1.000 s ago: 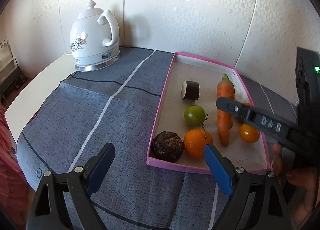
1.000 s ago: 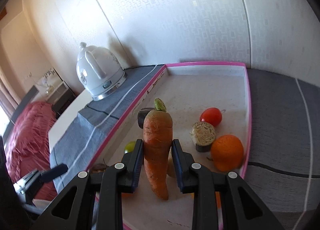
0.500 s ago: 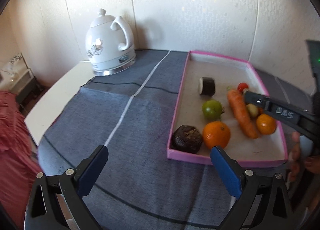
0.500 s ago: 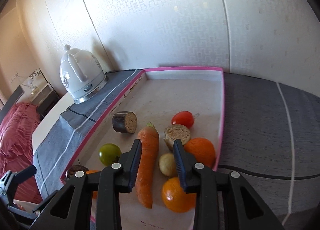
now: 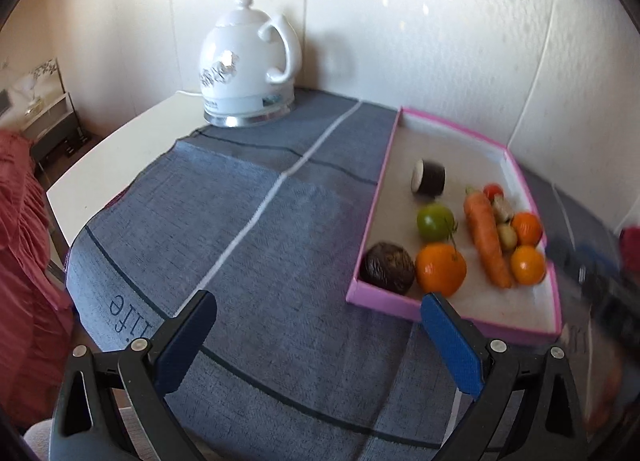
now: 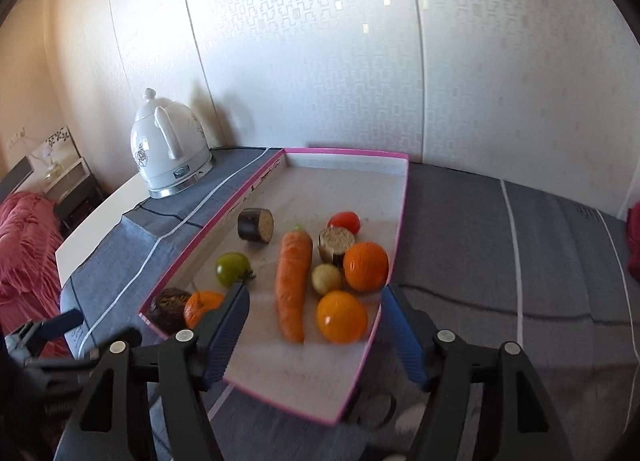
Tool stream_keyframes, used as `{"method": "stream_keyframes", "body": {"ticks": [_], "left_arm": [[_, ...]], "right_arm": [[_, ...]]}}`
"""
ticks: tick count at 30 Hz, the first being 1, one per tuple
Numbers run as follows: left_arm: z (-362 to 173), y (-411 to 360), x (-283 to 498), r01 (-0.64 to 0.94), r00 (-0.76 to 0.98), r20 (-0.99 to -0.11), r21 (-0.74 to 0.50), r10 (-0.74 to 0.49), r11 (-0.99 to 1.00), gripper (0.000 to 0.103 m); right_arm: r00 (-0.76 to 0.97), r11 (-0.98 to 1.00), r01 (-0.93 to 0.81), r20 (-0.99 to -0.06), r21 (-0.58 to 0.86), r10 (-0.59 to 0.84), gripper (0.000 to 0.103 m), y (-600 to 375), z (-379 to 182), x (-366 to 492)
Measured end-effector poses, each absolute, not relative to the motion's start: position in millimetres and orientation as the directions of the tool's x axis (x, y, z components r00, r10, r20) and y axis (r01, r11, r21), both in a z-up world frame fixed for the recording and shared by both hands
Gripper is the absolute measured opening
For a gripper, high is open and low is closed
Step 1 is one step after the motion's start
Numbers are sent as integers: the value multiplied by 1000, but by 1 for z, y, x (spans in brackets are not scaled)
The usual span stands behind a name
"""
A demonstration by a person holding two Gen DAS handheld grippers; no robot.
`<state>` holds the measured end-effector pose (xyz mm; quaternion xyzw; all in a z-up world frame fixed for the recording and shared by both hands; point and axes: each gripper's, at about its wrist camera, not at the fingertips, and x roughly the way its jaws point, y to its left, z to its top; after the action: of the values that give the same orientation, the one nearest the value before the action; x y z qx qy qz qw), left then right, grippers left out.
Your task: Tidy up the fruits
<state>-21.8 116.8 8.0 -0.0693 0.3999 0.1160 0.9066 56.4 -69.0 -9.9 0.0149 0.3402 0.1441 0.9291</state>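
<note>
At the bottom of each wrist view, you are holding both tongs spread wide and gripping nothing: the left gripper (image 5: 318, 337) is hanging over the grey cloth (image 5: 248, 245) printed "life", and the right gripper (image 6: 314, 331) is hanging above the near end of the pink-rimmed shallow tray (image 6: 280, 377). The long orange carrot (image 6: 293, 281) is lying flat mid-frame, among oranges.
</note>
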Motion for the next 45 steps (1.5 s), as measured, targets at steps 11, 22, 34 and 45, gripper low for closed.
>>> {"method": "stream_keyframes", "body": {"ticks": [11,22,34,45], "left_arm": [[14,103,-22,-240,691,-697,30,192,970,103],[12,99,-22,-239,689,-699,35,195,970,103],[10,100,-21,-239,681,-707,30,189,971,103],[8,99,-20,-229,677,-711,42,190,973,103]], "right_arm": [[766,972,-232,-607,44,211,70,-56,-18,36],[755,969,-245,-619,36,214,70,-56,-24,38],[757,972,-228,-617,58,214,70,-60,-23,39],[750,972,-225,-624,72,220,70,-61,-26,39]]}}
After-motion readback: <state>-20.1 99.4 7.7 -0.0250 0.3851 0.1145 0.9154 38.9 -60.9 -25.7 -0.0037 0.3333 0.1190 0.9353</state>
